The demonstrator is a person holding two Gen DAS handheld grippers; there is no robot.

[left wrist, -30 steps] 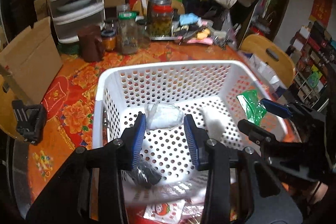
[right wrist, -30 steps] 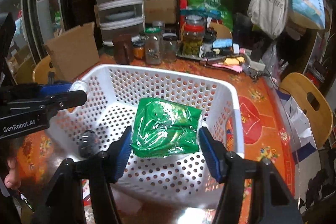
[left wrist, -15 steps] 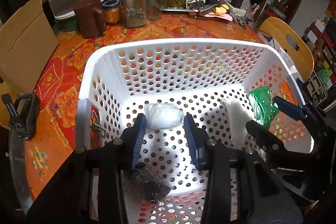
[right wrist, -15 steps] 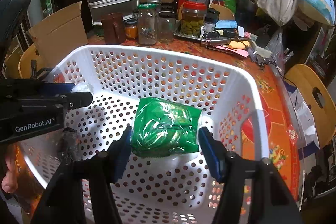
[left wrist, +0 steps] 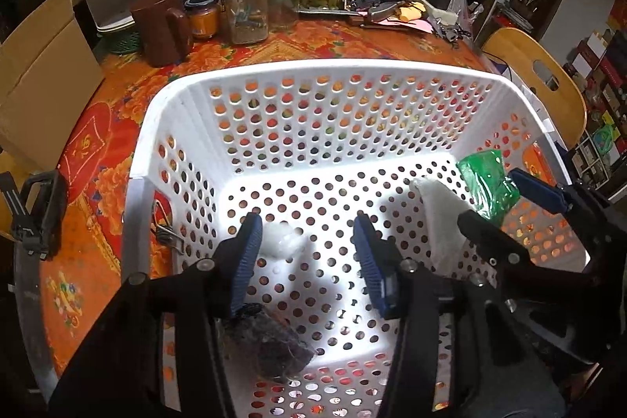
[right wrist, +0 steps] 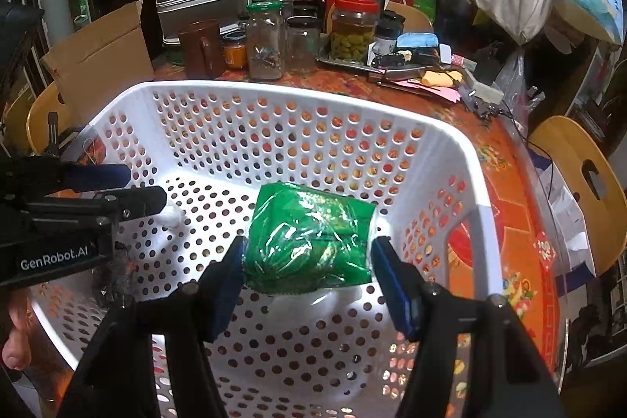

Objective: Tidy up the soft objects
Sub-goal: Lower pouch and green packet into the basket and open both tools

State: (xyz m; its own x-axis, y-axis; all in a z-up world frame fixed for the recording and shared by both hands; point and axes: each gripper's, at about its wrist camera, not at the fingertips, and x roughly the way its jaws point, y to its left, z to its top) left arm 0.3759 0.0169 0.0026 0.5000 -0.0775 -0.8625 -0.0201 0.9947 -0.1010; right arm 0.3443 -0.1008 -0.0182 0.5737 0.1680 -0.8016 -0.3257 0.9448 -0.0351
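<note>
A white perforated basket [left wrist: 337,71] [right wrist: 466,147] stands on the red-orange tablecloth. My left gripper [left wrist: 307,253] is open inside it; a small clear-wrapped white bundle [left wrist: 282,241] lies on the floor by its left finger. A dark wrapped bundle [left wrist: 270,343] lies near the front. A white soft item [left wrist: 443,206] lies at the right. My right gripper [right wrist: 307,279] is over the basket, and a green plastic packet [right wrist: 309,241] [left wrist: 486,179] sits between its fingers, with a gap at the right finger.
Glass jars [left wrist: 245,2], a brown mug [left wrist: 162,24] and clutter stand behind the basket. A cardboard box [left wrist: 39,73] is at the left, a wooden chair [left wrist: 537,73] at the right. A black clip [left wrist: 35,210] lies left of the basket.
Both grippers moved down into the basket. My left gripper opened and let go of the white wrapped bundle, which now lies on the basket floor. The right jaws have widened slightly around the green packet.
</note>
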